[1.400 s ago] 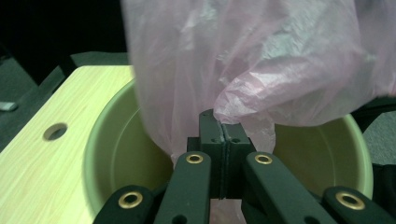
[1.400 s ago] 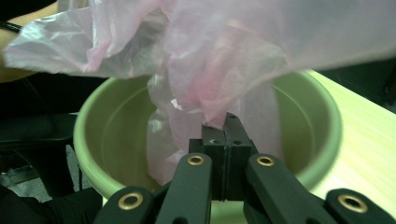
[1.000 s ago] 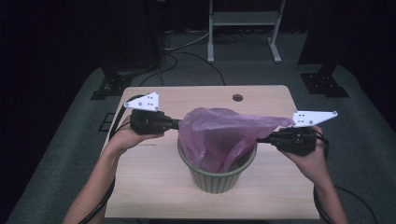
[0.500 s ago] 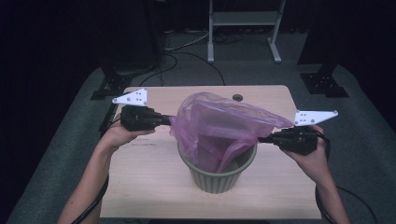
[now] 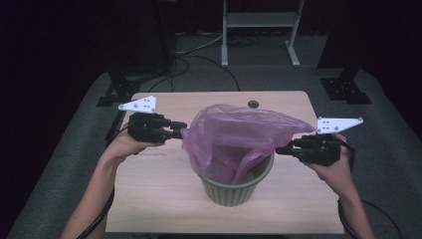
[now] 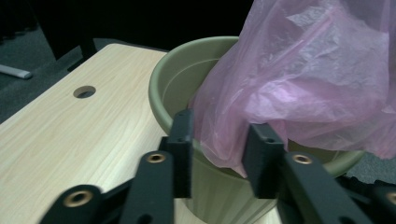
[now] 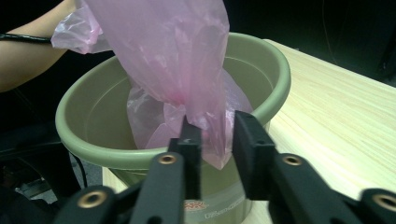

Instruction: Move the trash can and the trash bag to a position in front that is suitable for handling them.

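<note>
**Left gripper** [image 5: 182, 130]: the jaws have just been opening and now stand apart, released. A fold of the pink bag [image 5: 234, 132] hangs slack between them.

**Bag:** thin, crinkled, translucent film. Its mouth is spread wide from one gripper's tips to the other's. Its lower part hangs inside the green ribbed bin [image 5: 234, 191], which stands below and between both sets of tips.

**Right gripper** [image 5: 278, 149]: the jaws have likewise just been opening and are released, with the bag's edge loose between them.

**Progress, as judged:** the bag is inserted and spread. Its rim is not yet turned down over the bin's lip, and that step remains.

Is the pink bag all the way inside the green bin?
No, most of the pink bag is stretched above the green bin.
</note>
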Demonstrator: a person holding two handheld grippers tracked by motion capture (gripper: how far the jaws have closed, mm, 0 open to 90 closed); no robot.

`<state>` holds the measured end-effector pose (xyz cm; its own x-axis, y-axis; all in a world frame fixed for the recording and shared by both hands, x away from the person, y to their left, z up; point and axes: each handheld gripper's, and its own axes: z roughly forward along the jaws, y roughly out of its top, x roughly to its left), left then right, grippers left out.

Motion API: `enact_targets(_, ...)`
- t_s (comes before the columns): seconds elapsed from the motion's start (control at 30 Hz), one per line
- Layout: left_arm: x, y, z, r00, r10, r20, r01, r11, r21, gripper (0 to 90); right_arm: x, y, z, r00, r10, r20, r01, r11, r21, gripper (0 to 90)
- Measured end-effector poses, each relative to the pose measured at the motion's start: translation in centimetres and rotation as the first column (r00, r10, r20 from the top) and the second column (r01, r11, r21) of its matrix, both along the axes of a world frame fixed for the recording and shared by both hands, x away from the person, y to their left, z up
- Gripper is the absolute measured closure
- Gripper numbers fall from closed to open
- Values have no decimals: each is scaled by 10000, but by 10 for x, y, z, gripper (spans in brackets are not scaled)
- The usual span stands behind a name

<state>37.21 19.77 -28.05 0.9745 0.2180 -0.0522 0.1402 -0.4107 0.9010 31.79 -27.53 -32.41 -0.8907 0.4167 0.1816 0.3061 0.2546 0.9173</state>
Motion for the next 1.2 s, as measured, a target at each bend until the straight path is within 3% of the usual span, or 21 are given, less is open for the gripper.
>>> enact_targets(0.03, -1, 0, 0, 10000, -6, -20, 6, 10000, -5, 606, -1, 0, 0, 10000, 1, -2, -1, 10000, 56, 673)
enact_targets(0.13, -4, 2, 1, 10000, -44, 49, 44, 10000, 30, 598, -2, -1, 1, 10000, -28, 17, 28, 10000, 90, 636)
enact_targets(0.83, -14, 17, 3, 9997, 66, 243, -70, 9999, 145, 547, -9, -10, 5, 9993, -274, 246, 269, 9995, 176, 535)
enact_targets(1.2, -26, 26, 6, 9990, 197, 409, -209, 9994, 272, 496, -21, -13, 10, 9988, -26, 496, 17, 9998, 186, 512)
